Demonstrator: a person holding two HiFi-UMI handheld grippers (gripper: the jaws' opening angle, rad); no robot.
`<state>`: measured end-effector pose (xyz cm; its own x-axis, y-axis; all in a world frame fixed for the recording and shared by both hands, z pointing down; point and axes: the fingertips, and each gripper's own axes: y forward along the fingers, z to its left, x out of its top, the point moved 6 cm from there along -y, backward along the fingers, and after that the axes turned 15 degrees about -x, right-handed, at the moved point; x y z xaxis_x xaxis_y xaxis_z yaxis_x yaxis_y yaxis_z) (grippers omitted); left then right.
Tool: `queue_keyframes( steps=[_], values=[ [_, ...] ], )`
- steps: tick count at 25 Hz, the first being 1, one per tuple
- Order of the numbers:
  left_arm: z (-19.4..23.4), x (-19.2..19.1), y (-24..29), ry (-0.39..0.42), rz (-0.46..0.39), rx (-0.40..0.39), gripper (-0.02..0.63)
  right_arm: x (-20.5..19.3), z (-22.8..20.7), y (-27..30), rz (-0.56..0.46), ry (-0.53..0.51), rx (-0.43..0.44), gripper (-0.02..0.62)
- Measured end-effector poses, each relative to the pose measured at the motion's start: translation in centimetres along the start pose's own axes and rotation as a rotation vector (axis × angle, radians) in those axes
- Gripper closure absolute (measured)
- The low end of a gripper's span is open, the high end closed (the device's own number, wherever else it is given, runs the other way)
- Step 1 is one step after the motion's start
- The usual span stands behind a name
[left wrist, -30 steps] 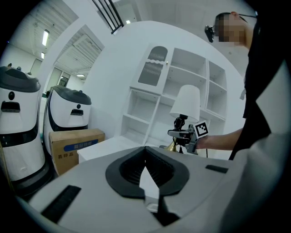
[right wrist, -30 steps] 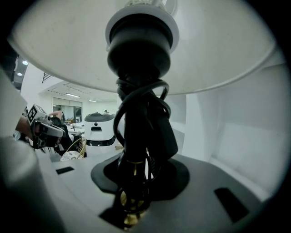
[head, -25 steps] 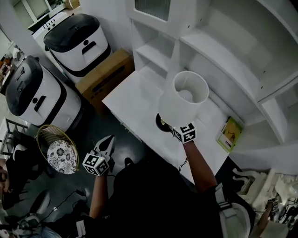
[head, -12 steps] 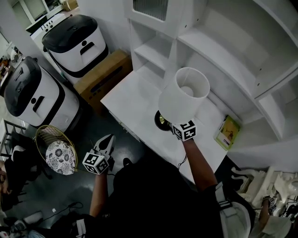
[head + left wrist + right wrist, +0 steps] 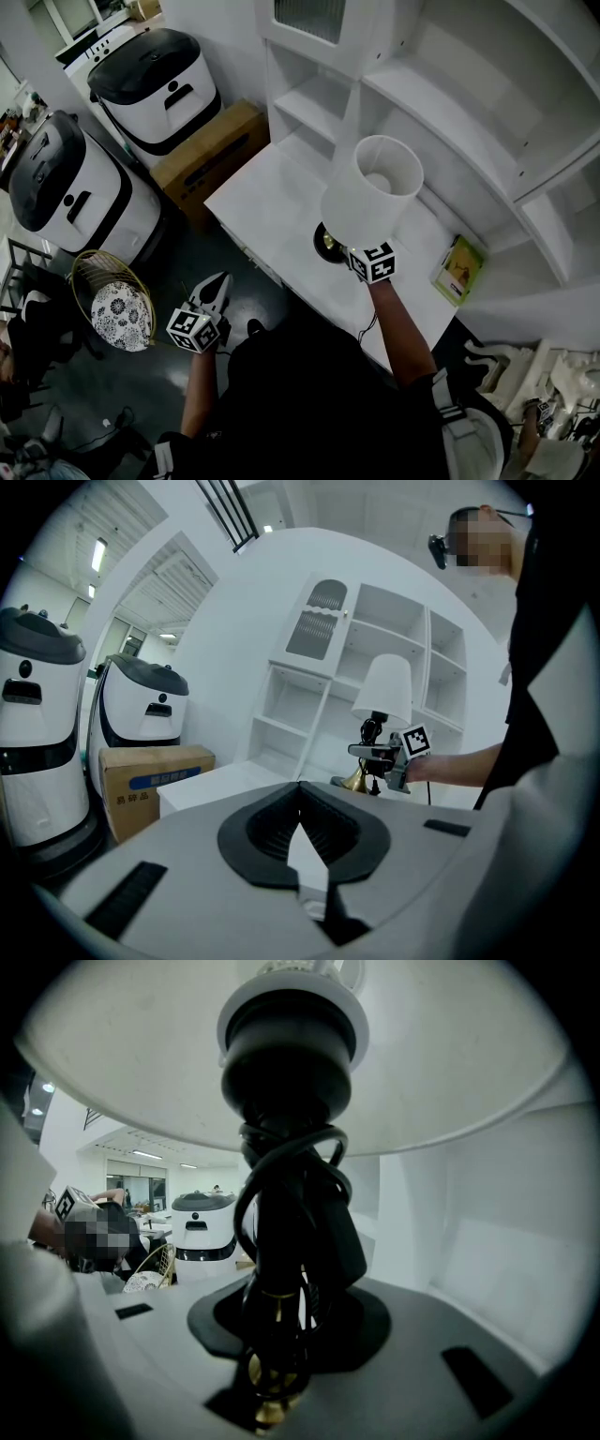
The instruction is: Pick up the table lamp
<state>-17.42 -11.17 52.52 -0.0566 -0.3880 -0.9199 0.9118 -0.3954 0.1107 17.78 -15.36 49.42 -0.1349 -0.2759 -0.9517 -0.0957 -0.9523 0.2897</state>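
My right gripper (image 5: 284, 1330) was clamped on the table lamp (image 5: 369, 192) by its dark stem, just right of centre in the head view, over the white table (image 5: 272, 202). My left gripper (image 5: 217, 286), lower left, was closed and empty.

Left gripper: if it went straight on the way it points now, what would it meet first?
Probably the near edge of the white desk: the left gripper, jaws together, aims at it. The table lamp in the right gripper lies right of that line.

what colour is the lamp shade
The lamp shade is plain white, clearest in the head view.
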Motion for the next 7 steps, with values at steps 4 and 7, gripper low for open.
queue_keyframes(
  steps=[4, 7],
  values=[
    [0.17, -0.05, -0.26, -0.001, -0.001, 0.005, 0.595, 0.09, -0.05, 0.11, -0.001, 0.004, -0.006, 0.476],
    [0.17, -0.02, -0.3, -0.003, 0.0, 0.005, 0.595, 0.04, -0.1, 0.2, 0.001, 0.004, -0.01, 0.476]
  ],
)
